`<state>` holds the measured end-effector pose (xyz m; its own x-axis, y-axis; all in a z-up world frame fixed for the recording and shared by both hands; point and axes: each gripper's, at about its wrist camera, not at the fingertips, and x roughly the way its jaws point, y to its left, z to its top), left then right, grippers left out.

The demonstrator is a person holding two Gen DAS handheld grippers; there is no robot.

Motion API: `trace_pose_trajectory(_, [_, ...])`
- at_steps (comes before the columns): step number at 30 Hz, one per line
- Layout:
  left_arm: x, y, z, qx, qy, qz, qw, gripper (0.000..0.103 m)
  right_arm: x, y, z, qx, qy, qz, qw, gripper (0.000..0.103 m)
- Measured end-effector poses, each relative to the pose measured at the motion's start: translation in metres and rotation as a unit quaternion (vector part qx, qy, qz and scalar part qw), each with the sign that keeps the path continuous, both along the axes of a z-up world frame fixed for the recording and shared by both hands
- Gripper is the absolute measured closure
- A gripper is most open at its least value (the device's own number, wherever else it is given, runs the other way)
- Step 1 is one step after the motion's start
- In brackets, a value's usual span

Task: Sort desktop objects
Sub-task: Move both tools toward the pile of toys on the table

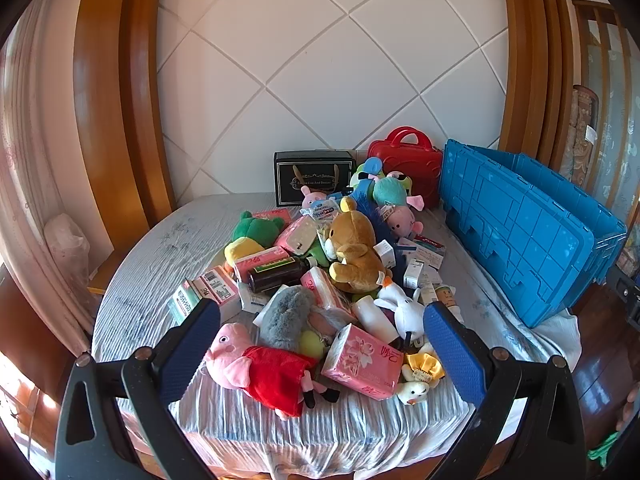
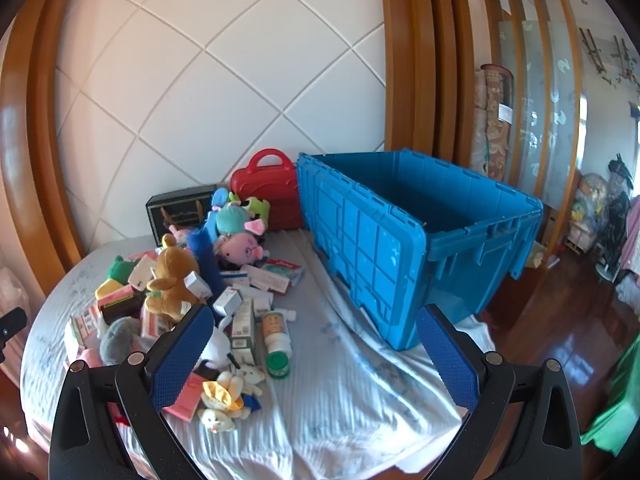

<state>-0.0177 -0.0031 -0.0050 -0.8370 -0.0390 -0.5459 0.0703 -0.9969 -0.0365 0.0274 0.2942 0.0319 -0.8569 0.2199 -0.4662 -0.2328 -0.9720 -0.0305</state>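
A heap of soft toys, small boxes and bottles lies on a cloth-covered round table. Nearest in the left wrist view are a pink pig doll in a red dress and a pink tissue pack; a brown bear sits mid-heap. My left gripper hangs open above the near end of the heap, holding nothing. My right gripper is open too, over the cloth beside a white bottle with a green cap. An empty blue crate stands at the right.
A red carry case and a black gift box stand at the back against the padded wall. The blue crate overhangs the table's right edge. Wooden pillars flank the wall. Dark wood floor lies to the right.
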Motion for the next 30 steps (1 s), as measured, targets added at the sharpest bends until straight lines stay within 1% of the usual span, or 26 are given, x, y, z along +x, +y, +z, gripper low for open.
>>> trace_pose_trajectory(11, [-0.004,-0.001,-0.002,0.002,-0.006,0.001,1.0000,0.000,-0.005,-0.003,-0.003,0.018,-0.009,-0.006,1.000,0.000])
trace_pose_trajectory(18, [-0.013,-0.003,-0.013,0.014,-0.021,0.002,0.9997,0.000,-0.012,0.000,-0.008,0.017,-0.018,-0.002,1.000,0.000])
trace_pose_trajectory(23, [-0.024,-0.010,-0.035,0.028,-0.052,0.015,0.9981,0.000,-0.027,0.000,-0.019,0.016,-0.036,0.012,0.999,0.000])
trace_pose_trajectory(27, [-0.036,-0.023,-0.063,0.025,-0.093,0.051,0.9940,0.000,-0.047,-0.002,-0.041,0.010,-0.067,0.035,0.997,0.000])
trace_pose_trajectory(30, [-0.044,-0.034,-0.086,0.018,-0.124,0.084,0.9886,0.000,-0.066,-0.005,-0.064,0.006,-0.098,0.059,0.993,0.000])
